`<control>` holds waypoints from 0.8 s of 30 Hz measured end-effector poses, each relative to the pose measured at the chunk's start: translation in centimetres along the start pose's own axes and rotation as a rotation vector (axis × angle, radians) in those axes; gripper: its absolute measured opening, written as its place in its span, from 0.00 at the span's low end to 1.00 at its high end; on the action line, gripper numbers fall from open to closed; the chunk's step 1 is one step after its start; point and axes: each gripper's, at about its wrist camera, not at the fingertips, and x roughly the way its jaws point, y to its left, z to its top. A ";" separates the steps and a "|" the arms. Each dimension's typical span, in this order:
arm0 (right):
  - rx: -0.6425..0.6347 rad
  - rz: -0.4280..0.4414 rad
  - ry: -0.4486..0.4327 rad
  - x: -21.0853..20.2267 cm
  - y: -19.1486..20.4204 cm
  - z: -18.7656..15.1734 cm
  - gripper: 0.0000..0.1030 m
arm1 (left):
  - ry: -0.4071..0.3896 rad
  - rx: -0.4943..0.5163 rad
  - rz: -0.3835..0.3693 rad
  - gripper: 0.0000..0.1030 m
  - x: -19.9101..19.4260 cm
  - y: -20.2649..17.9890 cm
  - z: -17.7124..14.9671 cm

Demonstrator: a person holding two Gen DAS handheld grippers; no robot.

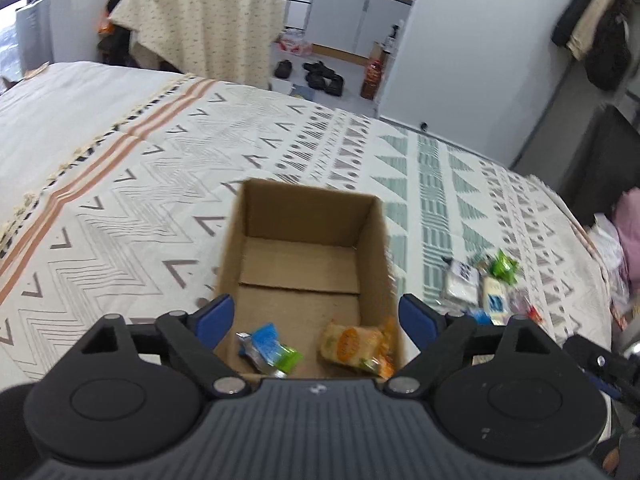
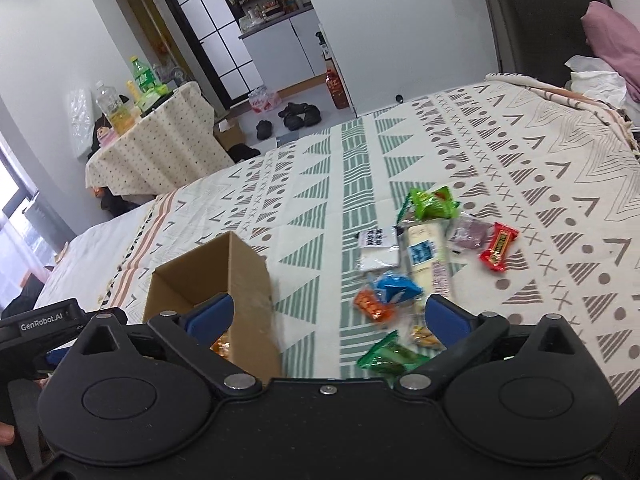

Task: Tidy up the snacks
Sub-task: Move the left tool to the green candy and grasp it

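Your left gripper [image 1: 316,316] hovers above the open brown cardboard box [image 1: 304,240], tilted down into it, jaws spread wide and empty. The box stands upright on the patterned bedspread [image 1: 120,200], long axis running away from you. Inside, at its near end, lie a blue-and-green wrapped snack [image 1: 269,347] and an orange-yellow snack packet [image 1: 354,346]. Your right gripper [image 2: 328,316] hangs just right of the box, jaws wide and empty, over the loose pile of wrapped snacks [image 2: 420,252].
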 end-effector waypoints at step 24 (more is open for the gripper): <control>0.230 -0.022 0.038 0.6 -10.8 -1.4 1.00 | 0.109 0.116 -0.092 0.86 3.5 -11.2 -3.8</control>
